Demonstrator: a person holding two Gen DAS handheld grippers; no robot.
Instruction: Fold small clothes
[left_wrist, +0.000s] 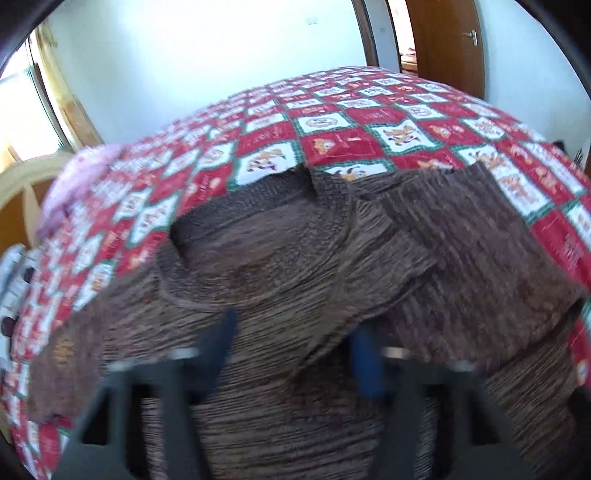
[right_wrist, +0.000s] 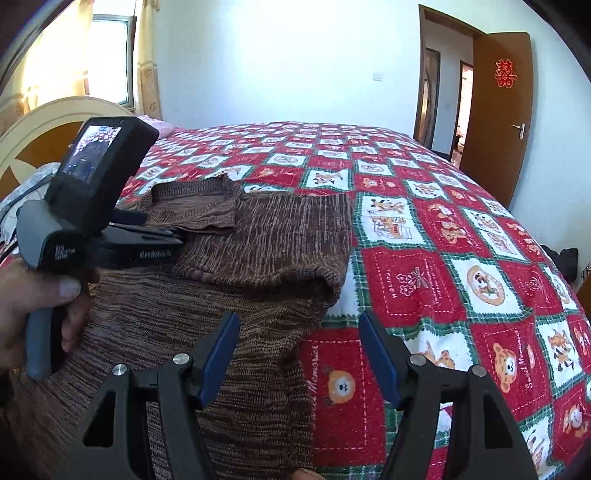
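Closest to us are the left gripper's (left_wrist: 295, 347) blue pads (left_wrist: 364, 363). They're blurry, but they stand apart with nothing pinched, hovering right over the brown knit sweater (left_wrist: 280, 266). Over on the other side, the right gripper (right_wrist: 299, 354) is released too, jaws wide and empty, sitting above the sweater's right edge where it meets the bedspread (right_wrist: 461, 258). The sweater lies flat on the near left part of the bed, neck pointing away from us, with what looks like the right side and sleeve already folded in across the chest. Seems to us the left side is next. We'd pinch that outer edge through both layers, low and near the seam, then carry it over in one go so the knit doesn't stretch or drag the rest along. Going left to right around it: a hand (right_wrist: 33, 306) holding the left tool, the headboard (right_wrist: 37, 129), something pink (left_wrist: 81, 177) by the pillows, lots of free checkered cover, an open door (right_wrist: 502, 110), and a dark lump (right_wrist: 565, 258) off the far right corner. Nothing's really in the way, except the left tool hanging over the spot we want to fold onto.
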